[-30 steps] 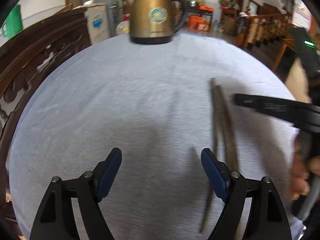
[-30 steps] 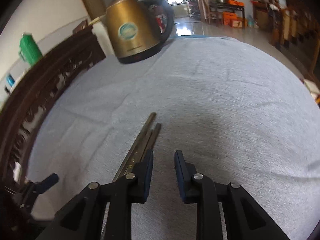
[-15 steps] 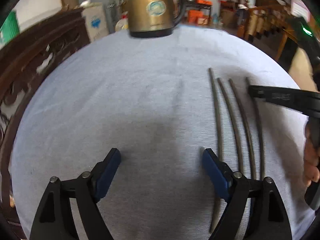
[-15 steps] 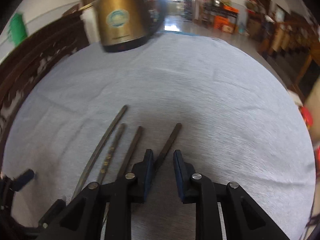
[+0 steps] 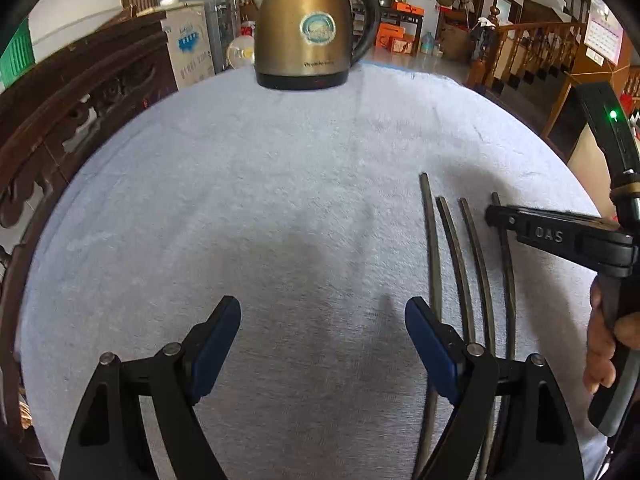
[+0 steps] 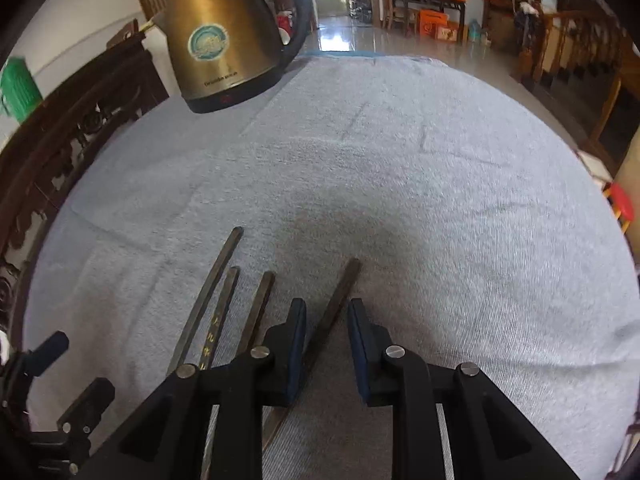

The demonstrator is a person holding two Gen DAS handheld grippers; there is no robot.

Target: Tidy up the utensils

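Several dark chopsticks point(image 5: 456, 248) lie side by side on the grey-blue towel point(image 5: 240, 200), fanned out at the right. My left gripper point(image 5: 322, 312) hangs open and wide over bare cloth, its right finger just left of the leftmost chopstick point(image 5: 434, 240). My right gripper point(image 6: 326, 316) has its jaws narrow, astride the rightmost chopstick point(image 6: 340, 292). That stick lies on the cloth close to the left pad, and neither pad presses on it. The other sticks point(image 6: 224, 300) lie left of the right gripper. From the left wrist the right gripper point(image 5: 490, 216) shows side-on over the rightmost stick.
A brass-coloured electric kettle point(image 5: 308, 28) stands at the towel's far edge. Dark carved wooden furniture point(image 5: 60, 100) borders the left side. A person's hand point(image 5: 604, 340) holds the right gripper's handle. The left gripper point(image 6: 72, 368) shows at lower left in the right wrist view.
The chopsticks were bunched together and now lie spread apart. The right gripper has shifted so the rightmost stick sits between its jaws. The left gripper stays open.
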